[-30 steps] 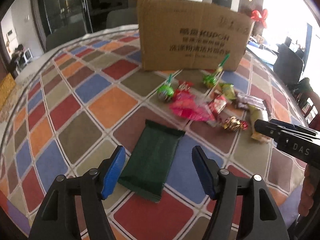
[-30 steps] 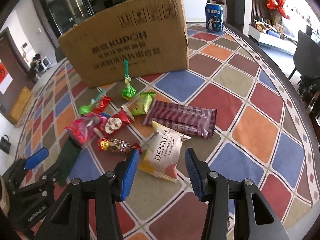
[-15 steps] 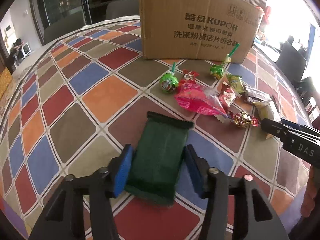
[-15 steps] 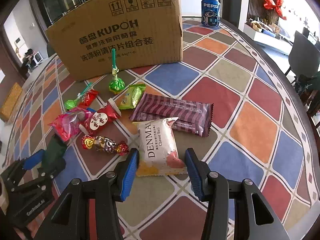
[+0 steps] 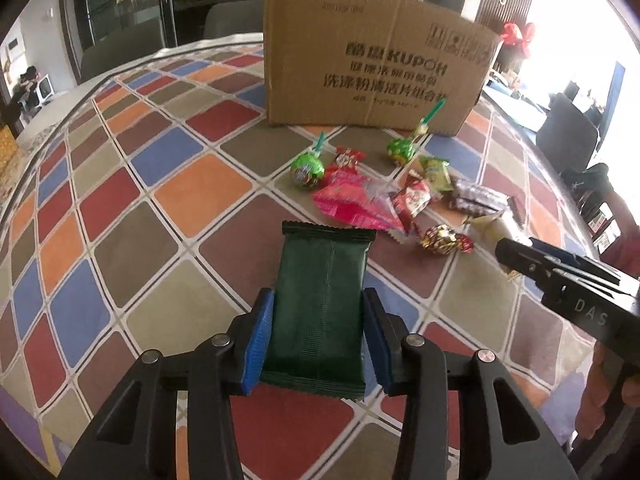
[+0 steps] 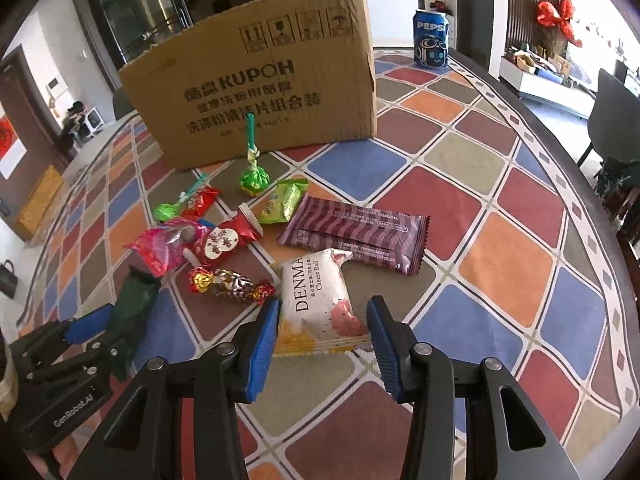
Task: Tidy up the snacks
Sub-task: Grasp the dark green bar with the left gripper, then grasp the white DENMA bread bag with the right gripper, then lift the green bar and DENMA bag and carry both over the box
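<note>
My left gripper (image 5: 318,295) is closing on a dark green snack packet (image 5: 324,276) lying on the chequered tablecloth; both blue pads touch its long edges. The right wrist view shows that packet (image 6: 134,300) at lower left, in the left gripper (image 6: 92,332). My right gripper (image 6: 324,304) straddles the near end of a white DENMA cheese-ball packet (image 6: 316,292). Its jaws are closing in slightly, with a small gap on the right side. Beyond lie a purple bar (image 6: 356,236), a foil candy (image 6: 230,284), a pink packet (image 6: 168,244) and two green lollipops (image 6: 254,180).
A tall cardboard box (image 6: 260,88) stands behind the snacks, its top out of view. A Pepsi can (image 6: 431,38) is at the far right behind it. The table edge (image 6: 592,200) curves along the right, with dark chairs beyond.
The left gripper's jaws have narrowed from wide apart to touching the green packet's sides. The right gripper has slid forward so the DENMA packet's end lies between its pads.
</note>
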Action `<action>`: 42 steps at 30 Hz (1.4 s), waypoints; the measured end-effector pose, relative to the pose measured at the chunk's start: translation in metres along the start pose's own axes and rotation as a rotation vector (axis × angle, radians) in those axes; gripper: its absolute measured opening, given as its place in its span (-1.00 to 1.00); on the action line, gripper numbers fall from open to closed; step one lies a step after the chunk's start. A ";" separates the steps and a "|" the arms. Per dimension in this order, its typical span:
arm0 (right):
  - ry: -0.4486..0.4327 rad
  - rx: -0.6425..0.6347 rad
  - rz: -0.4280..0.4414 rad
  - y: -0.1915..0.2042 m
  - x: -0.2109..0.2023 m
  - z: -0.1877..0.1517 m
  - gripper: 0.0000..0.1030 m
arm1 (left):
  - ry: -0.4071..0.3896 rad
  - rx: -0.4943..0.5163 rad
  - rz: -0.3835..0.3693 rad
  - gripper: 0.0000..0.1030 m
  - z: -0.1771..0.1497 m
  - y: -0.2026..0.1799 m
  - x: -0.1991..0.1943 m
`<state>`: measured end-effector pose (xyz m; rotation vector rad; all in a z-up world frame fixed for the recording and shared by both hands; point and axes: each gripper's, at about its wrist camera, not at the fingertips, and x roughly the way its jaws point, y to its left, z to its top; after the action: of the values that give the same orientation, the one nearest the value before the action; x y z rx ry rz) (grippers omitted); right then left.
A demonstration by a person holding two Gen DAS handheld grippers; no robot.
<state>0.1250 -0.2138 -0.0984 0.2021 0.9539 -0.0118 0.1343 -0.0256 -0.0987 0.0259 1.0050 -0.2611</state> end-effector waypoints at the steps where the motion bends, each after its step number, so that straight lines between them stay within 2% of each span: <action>1: -0.004 0.001 0.005 0.000 -0.003 0.000 -0.11 | -0.009 0.000 -0.001 -0.16 0.000 -0.001 -0.004; 24: -0.142 -0.016 0.088 0.006 -0.050 0.013 -0.12 | -0.177 0.021 -0.001 -0.16 0.027 -0.016 -0.059; 42: -0.302 -0.012 0.094 0.004 -0.074 0.060 -0.12 | -0.318 0.063 0.006 -0.16 0.080 -0.023 -0.082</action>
<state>0.1308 -0.2262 -0.0042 0.2265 0.6431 0.0486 0.1533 -0.0426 0.0153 0.0434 0.6806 -0.2812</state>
